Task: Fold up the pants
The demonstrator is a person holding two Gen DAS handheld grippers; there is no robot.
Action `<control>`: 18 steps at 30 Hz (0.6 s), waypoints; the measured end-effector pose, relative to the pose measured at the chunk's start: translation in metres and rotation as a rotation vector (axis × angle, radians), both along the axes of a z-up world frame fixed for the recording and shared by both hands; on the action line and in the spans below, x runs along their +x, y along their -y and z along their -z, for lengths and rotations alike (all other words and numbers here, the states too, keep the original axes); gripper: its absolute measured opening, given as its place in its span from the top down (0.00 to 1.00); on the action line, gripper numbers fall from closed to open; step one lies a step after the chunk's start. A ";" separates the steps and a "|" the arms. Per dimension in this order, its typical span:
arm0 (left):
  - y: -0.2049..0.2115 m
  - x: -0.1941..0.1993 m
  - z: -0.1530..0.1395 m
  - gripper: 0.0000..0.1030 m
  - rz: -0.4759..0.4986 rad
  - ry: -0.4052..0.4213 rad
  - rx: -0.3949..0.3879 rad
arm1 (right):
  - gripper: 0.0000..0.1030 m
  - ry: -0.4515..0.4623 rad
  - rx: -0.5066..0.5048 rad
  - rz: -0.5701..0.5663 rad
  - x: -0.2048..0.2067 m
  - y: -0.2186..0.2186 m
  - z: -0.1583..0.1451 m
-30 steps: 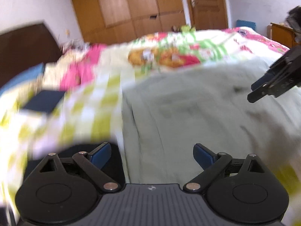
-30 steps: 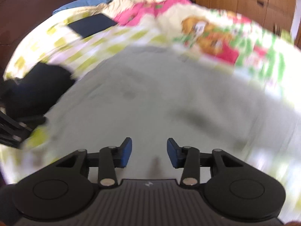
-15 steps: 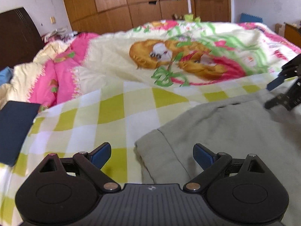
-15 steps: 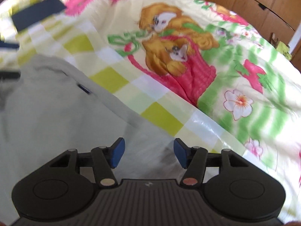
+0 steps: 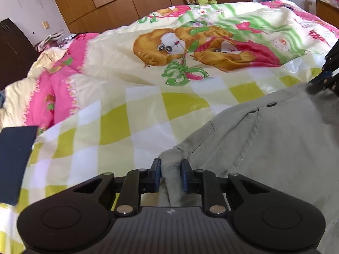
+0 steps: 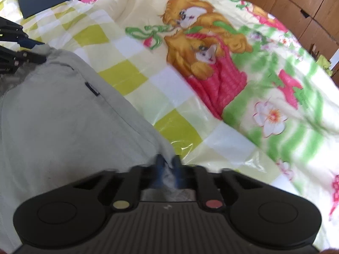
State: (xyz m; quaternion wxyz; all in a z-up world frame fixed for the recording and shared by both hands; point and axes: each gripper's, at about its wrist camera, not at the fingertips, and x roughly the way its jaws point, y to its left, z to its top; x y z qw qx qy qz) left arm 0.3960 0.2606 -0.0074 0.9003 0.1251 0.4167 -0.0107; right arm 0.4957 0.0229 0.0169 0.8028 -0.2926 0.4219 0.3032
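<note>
Both claws just closed: left claw [image 5: 170, 175], right claw [image 6: 168, 169] pinching pants [image 5: 275, 148] corners.

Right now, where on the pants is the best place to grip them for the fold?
At the two corners of the near edge, from above. The pants lie flat, so only the bunched edge gives hold. The left gripper and right gripper have just closed on it.

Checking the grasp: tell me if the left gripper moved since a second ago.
Yes. The left gripper has slid left to the pants corner, toward the navy item, and its jaws have just closed on the fabric.
</note>
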 end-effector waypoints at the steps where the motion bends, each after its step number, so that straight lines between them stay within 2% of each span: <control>1: -0.002 -0.004 -0.003 0.69 0.000 0.004 -0.006 | 0.96 0.013 0.008 -0.001 -0.006 0.001 -0.006; 8: -0.010 -0.041 -0.014 0.82 0.015 0.018 -0.003 | 0.97 0.074 0.132 -0.028 -0.078 0.022 -0.057; 13: -0.004 -0.102 -0.024 0.82 0.048 0.065 -0.012 | 0.97 0.062 0.199 -0.063 -0.163 0.047 -0.085; 16: 0.006 -0.124 -0.030 0.81 0.085 0.100 -0.005 | 0.97 0.063 0.182 -0.085 -0.199 0.050 -0.084; 18: 0.018 -0.129 -0.036 0.76 0.128 0.118 0.000 | 0.97 0.063 0.170 -0.102 -0.220 0.047 -0.079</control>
